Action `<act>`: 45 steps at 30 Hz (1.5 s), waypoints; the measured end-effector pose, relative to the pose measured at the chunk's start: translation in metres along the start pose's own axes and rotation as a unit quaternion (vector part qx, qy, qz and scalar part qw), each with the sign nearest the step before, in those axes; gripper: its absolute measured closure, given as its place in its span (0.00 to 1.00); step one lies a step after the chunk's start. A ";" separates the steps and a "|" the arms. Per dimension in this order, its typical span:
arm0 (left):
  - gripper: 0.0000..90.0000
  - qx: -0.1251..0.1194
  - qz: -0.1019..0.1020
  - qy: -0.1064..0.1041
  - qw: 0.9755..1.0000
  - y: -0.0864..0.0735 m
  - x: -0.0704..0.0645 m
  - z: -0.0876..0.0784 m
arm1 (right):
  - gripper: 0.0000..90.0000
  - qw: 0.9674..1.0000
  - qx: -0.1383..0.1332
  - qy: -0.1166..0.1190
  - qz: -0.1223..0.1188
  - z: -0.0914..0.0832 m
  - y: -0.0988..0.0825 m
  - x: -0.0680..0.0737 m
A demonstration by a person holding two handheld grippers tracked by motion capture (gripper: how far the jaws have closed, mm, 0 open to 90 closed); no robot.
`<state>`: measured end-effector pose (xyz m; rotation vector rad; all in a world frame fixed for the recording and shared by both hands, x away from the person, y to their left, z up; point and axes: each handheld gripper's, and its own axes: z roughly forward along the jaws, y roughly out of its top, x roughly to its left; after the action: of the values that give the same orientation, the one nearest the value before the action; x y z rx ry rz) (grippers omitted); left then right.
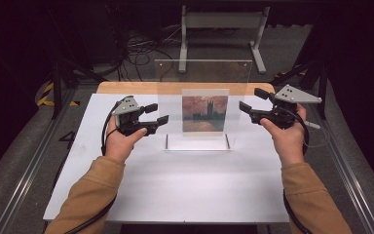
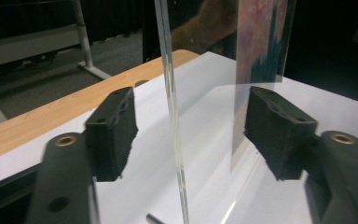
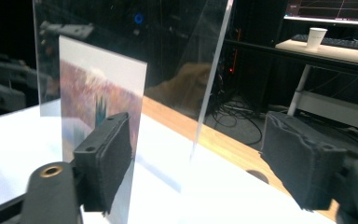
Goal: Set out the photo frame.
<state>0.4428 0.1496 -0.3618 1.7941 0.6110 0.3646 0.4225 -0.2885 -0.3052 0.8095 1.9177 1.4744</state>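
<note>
Evidently the work centres on the clear acrylic upright sign holder [image 1: 203, 78], which stands on its clear foot in the middle of the white counter [image 1: 175, 185], toward the far wooden edge, with a small printed picture of a reddish sky over dark towers [image 1: 205, 113] inside it. Left tongs [image 1: 156, 114] and right tongs [image 1: 247, 99] sit at either side edge of the panel, both spread, the pads not pressing anything. In the left gripper view the panel's thin edge [image 2: 173, 116] runs up between the black padded jaws with air on both sides; the right gripper view shows the far edge [image 3: 209, 88] likewise between the jaws.

I'd judge the holder light, stiff and slick, liable to tip or scratch; the side edges, low down, look the safest hold. Glare makes it hard to tell how the print is secured, and the foot's outline is faint against the white.
</note>
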 end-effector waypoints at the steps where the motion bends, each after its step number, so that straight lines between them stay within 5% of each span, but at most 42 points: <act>1: 0.33 0.001 0.000 0.002 1.000 -0.001 -0.001 -0.004 | 0.25 1.000 0.003 0.001 -0.003 -0.004 -0.001 0.000; 15: 0.23 0.017 0.010 0.020 1.000 -0.018 -0.009 -0.054 | 0.20 0.999 0.047 0.001 -0.007 -0.063 -0.013 -0.006; 25: 0.20 0.013 0.004 0.018 1.000 -0.035 -0.012 -0.079 | 0.18 0.998 0.066 0.003 0.005 -0.087 -0.034 -0.009; 41: 0.19 0.017 -0.018 0.041 0.999 -0.081 -0.005 -0.091 | 0.17 0.994 0.098 0.017 0.035 -0.087 -0.103 -0.006; 45: 0.19 0.011 -0.031 0.041 0.999 -0.090 0.000 -0.087 | 0.17 0.992 0.123 0.011 0.037 -0.082 -0.120 -0.008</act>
<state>0.3770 0.2377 -0.4214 1.7838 0.7288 0.3919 0.3515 -0.3697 -0.4031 0.9867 2.1355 1.3103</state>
